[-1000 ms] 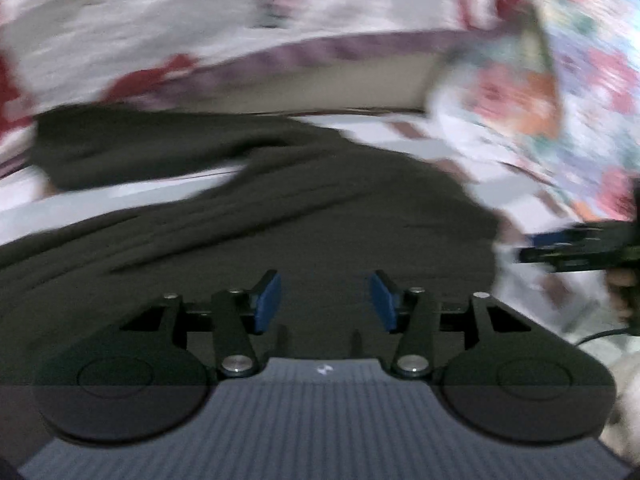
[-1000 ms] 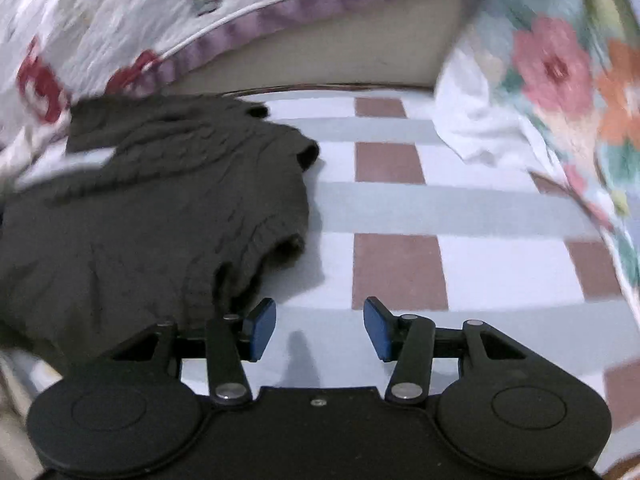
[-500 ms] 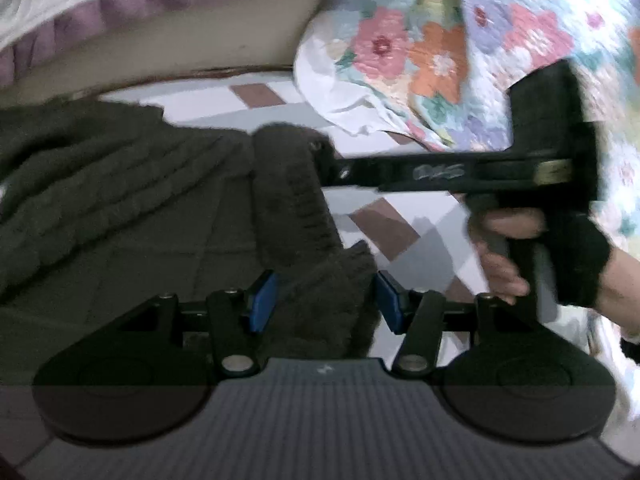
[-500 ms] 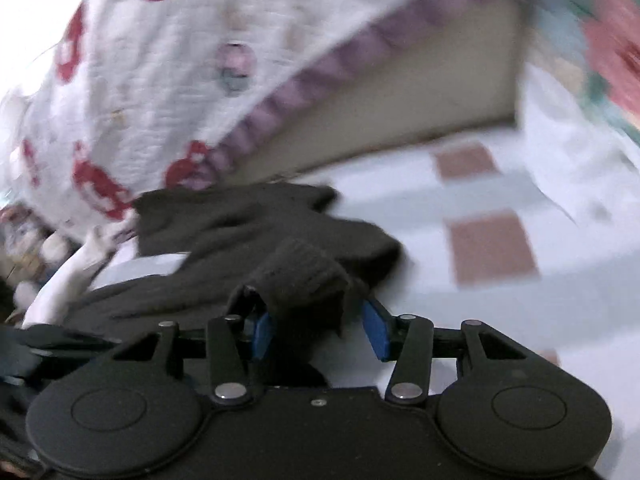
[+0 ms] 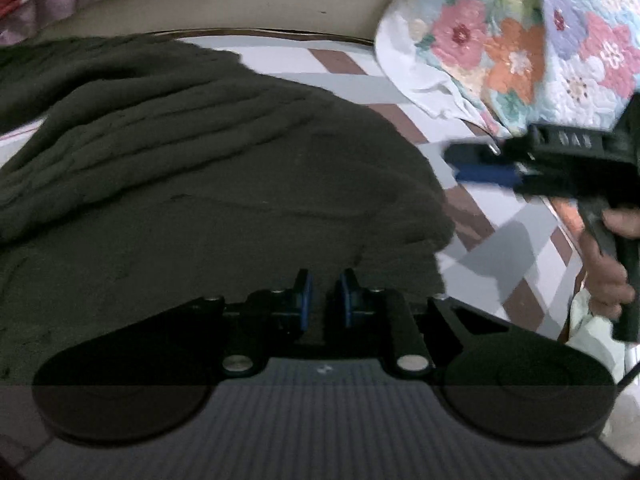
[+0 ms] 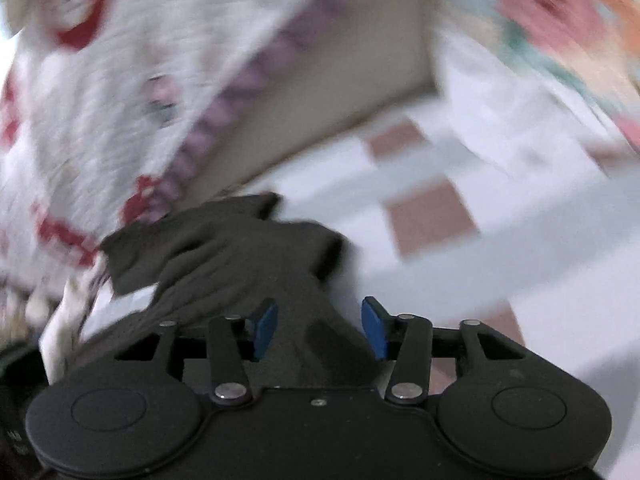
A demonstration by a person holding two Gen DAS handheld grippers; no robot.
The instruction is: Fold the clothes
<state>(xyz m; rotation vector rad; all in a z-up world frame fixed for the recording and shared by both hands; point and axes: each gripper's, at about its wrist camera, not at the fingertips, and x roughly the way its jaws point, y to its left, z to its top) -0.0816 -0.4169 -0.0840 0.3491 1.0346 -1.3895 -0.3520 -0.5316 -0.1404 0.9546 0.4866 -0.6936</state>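
Lying under left tongs (image 5: 324, 300), dark sweater (image 5: 200, 168)

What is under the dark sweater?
The dark sweater lies on a checked sheet of white, grey and brown squares, visible around its right edge. Whatever lies beneath its middle is covered.

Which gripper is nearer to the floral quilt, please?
Right. The right gripper, jaws opening with the dark sweater between them, is right beside the floral quilt; the left gripper, jaws closing on that sweater, is farther away.
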